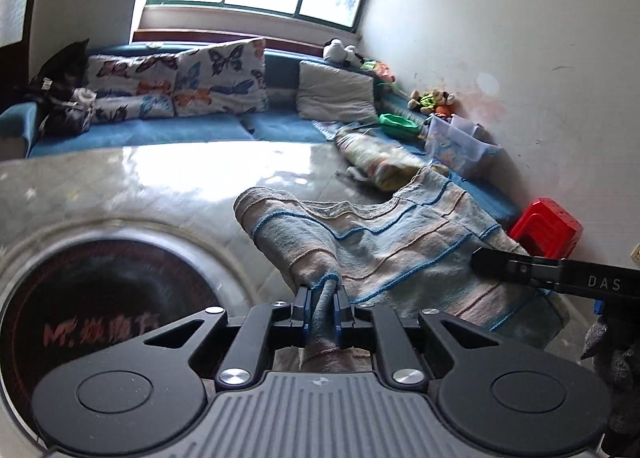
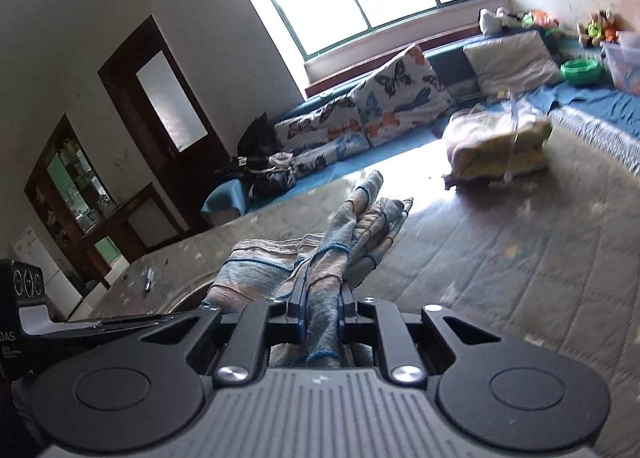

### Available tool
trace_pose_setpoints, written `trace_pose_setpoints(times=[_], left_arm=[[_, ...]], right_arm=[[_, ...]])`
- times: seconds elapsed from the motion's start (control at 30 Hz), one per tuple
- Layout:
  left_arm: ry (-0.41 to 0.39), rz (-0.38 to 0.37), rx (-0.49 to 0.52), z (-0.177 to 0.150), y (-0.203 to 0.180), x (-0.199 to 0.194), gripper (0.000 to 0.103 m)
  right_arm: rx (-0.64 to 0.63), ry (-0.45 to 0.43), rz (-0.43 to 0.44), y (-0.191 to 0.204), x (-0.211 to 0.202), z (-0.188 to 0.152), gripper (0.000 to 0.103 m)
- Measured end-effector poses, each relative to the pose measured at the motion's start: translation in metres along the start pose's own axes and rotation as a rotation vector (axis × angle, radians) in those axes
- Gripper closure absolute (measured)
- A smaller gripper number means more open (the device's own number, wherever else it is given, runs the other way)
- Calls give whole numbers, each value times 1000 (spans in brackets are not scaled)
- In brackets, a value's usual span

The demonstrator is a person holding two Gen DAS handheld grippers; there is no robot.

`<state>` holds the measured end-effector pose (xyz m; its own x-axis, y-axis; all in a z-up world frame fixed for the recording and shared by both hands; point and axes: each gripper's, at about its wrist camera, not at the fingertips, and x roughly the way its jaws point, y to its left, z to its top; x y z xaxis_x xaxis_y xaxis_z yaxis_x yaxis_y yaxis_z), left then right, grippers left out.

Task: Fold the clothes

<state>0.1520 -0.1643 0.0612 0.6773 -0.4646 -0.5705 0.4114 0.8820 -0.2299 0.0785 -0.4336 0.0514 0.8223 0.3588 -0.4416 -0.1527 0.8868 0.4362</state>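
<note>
A striped towel-like cloth in pale blue, beige and grey with blue stitching hangs over the quilted table. My left gripper is shut on a bunched corner of it, lifted off the table. In the right wrist view the same cloth runs forward in folds, and my right gripper is shut on another bunched edge. The right gripper's black body shows at the right edge of the left wrist view. The cloth sags between the two grips.
A folded yellow-and-pink bundle lies farther back on the table. A round dark inset with red lettering sits at the near left. Behind are a blue sofa with butterfly cushions, a red stool and a clear box.
</note>
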Motion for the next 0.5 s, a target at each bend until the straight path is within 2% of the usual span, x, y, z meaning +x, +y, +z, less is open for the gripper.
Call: trace_pose_setpoints(times=[0.3, 0.5], left_arm=[[-2, 3, 48, 32, -28, 34, 92], [21, 7, 70, 36, -36, 63, 91]], right_arm=[[-6, -58, -61, -18, -4, 29, 90], [27, -65, -104, -41, 3, 32, 90]])
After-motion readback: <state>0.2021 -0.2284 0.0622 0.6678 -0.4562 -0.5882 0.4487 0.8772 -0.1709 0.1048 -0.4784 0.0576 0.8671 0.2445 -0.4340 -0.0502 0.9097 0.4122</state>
